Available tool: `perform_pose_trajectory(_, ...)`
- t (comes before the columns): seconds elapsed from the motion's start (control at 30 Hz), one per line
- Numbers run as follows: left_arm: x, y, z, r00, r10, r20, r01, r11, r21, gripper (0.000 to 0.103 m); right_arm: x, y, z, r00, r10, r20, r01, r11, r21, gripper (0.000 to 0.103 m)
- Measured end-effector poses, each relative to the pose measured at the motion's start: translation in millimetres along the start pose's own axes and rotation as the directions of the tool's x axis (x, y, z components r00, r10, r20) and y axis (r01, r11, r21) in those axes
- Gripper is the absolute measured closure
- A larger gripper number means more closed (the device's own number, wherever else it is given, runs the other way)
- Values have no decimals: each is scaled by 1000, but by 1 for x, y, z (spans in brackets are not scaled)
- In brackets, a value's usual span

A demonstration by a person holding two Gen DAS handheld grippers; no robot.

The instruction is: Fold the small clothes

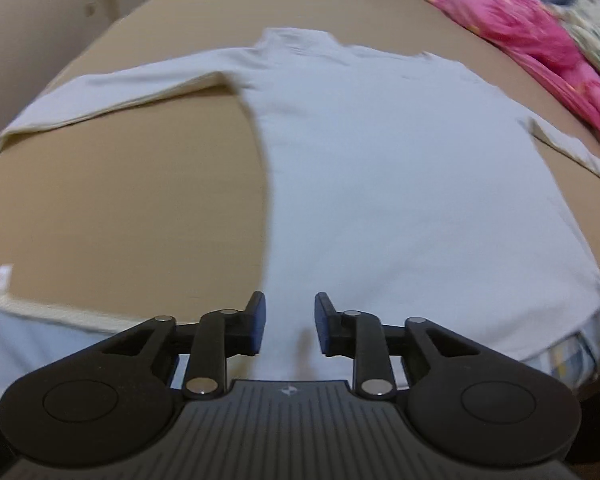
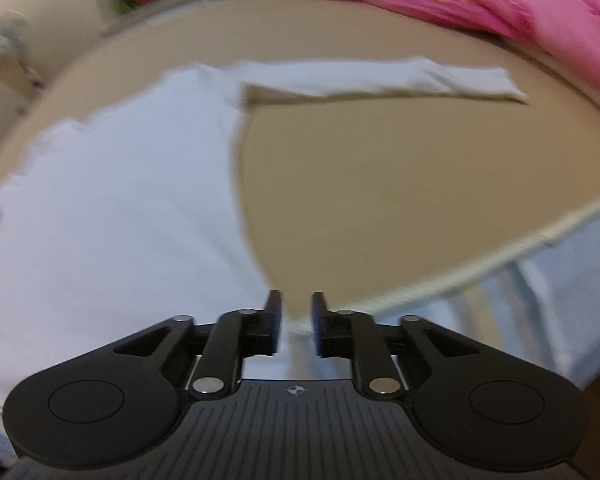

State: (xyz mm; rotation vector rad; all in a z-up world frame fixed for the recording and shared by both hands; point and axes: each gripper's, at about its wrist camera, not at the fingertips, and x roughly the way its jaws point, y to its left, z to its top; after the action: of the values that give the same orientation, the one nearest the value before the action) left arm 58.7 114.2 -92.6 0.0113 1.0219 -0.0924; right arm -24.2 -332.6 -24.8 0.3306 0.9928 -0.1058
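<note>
Both grippers, left gripper (image 1: 290, 322) and right gripper (image 2: 296, 322), hang with jaws parted and empty over my white shirt (image 1: 380, 180). It lies flat, sleeves spread, on the tan table (image 1: 140, 200).

1. White long-sleeved shirt (image 1: 380, 168) spread flat on a tan table (image 1: 132, 208), collar toward the far edge, hem at the near edge.
2. 1 sleeve (image 1: 112, 96) stretched out toward the left edge, cuff close to it; the other sleeve (image 1: 568, 148) reaching toward the right edge, partly cut off.
3. Left gripper (image 1: 290, 322) hovering above the hem, jaws parted, nothing pinched between its 2 blue pads.
4. Pink garment (image 1: 540, 48) heaped at the far right corner, patterned cloth (image 1: 596, 28) beside it.
</note>
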Motion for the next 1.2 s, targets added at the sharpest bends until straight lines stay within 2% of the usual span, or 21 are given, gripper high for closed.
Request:
perform_pose_trajectory(0.03,7,-5,0,999,-16,-29,16,1000,5,59,9,1,-3,999,12,-49,-13,1000,-2,78)
perform_pose_trajectory(0.07,17,-9,0,997,-26,-71,26,1000,7,51,24,3,-8,992,-10,-129,8,1000,-12,78)
perform_pose_trajectory(0.1,29,-11,-1,992,-28,-125,29,1000,11,50,36,2,-14,982,-39,-187,35,999,-23,78)
perform_pose_trajectory(0.13,40,-14,-3,983,-19,-181,23,999,23,50,40,3,-16,980,-48,-193,43,999,-29,79)
perform_pose_trajectory(0.17,44,-17,-4,981,1,-193,6,999,39,50,37,6,-14,983,-46,-175,43,999,-25,79)
perform_pose_trajectory(0.27,35,-28,-1,992,22,-122,-10,995,97,50,19,9,-5,996,30,-81,-29,1000,7,76)
perform_pose_trajectory(0.3,33,-32,-1,994,29,-103,-17,993,118,49,19,10,-4,997,26,-72,-25,1000,7,71)
perform_pose_trajectory(0.33,33,-34,-2,995,36,-97,-23,992,127,49,22,9,-5,996,1,-84,-2,1000,-1,65)
perform_pose_trajectory(0.4,36,-37,-4,994,38,-106,-25,992,124,49,32,4,-12,989,-40,-146,37,999,-22,64)
perform_pose_trajectory(0.43,37,-37,-5,993,36,-109,-23,992,122,49,34,3,-13,988,-37,-149,34,999,-19,64)
perform_pose_trajectory(0.53,29,-35,-4,997,23,-71,-15,995,103,49,26,7,-7,996,-12,-93,11,1000,-7,64)
perform_pose_trajectory(0.67,24,-47,8,999,33,30,-36,994,102,49,19,5,2,1000,13,-27,-12,1000,27,64)
perform_pose_trajectory(0.83,12,-57,11,991,54,120,-69,991,118,48,6,12,11,996,-13,87,12,1000,14,64)
perform_pose_trajectory(0.97,3,-60,11,983,66,171,-87,989,120,44,-4,17,26,980,-12,200,6,1000,29,64)
perform_pose_trajectory(1.03,0,-60,11,979,77,188,-99,989,114,40,-9,18,45,974,34,223,-31,999,-18,64)
perform_pose_trajectory(1.1,-2,-60,11,978,87,192,-110,988,111,40,-21,19,71,955,47,293,-23,996,-83,63)
perform_pose_trajectory(1.2,-4,-62,12,974,96,205,-122,985,119,39,-34,7,106,907,18,422,37,992,-122,49)
